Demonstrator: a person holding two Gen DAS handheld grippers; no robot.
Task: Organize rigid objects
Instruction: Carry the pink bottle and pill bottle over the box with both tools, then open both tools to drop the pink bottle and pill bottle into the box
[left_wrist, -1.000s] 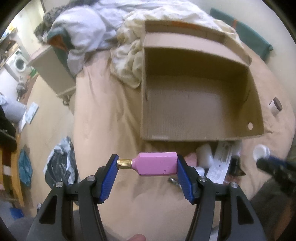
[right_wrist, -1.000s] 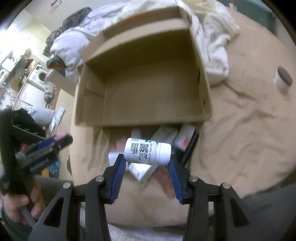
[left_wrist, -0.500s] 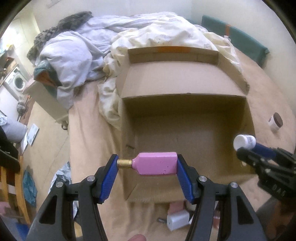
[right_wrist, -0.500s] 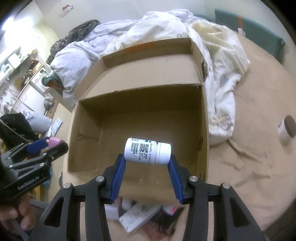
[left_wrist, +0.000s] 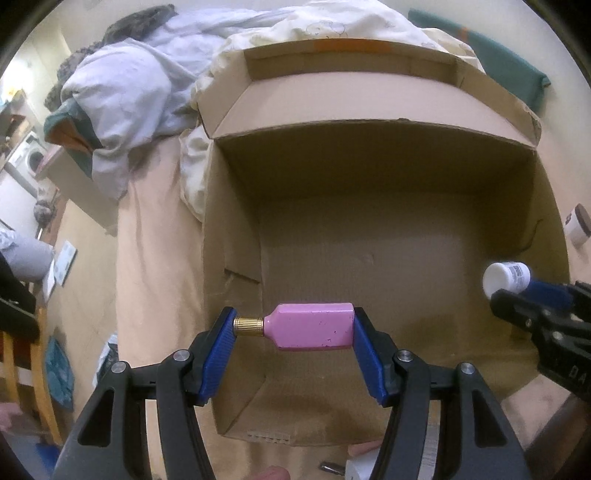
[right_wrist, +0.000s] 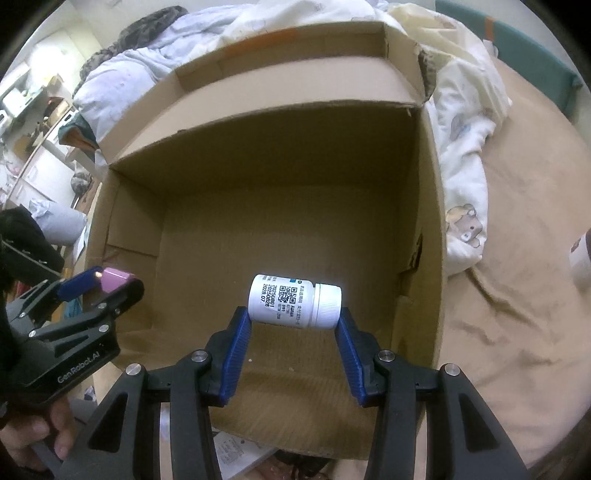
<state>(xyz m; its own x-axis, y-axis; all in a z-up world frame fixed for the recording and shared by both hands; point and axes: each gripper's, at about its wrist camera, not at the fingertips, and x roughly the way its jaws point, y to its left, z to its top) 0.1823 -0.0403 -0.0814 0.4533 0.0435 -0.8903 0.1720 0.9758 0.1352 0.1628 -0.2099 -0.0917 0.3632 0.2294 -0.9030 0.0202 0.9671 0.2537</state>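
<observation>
Tan sheeting covers the bed (right_wrist: 517, 295) on which I am working, with a rumpled white duvet (left_wrist: 155, 85) heaped at its far end. A brown cardboard box (left_wrist: 369, 229) sits open on the bed, its flaps folded outward and its corrugated floor bare. My left gripper (left_wrist: 293, 328) hangs over the box's near left corner, its blue jaws clamped end to end on a pink bottle (left_wrist: 314, 326), which lies crosswise with its gold cap against the left jaw. My right gripper (right_wrist: 295, 308) hangs over the near right part of the box, jaws clamped on a white pill bottle (right_wrist: 291, 305), also crosswise, its ribbed cap toward the right jaw and its printed label facing up. Each tool shows at the edge of the other's view, and the two are well apart. A small white jar with a brown lid (left_wrist: 576, 225) stands on the sheet just outside the box's right wall.
</observation>
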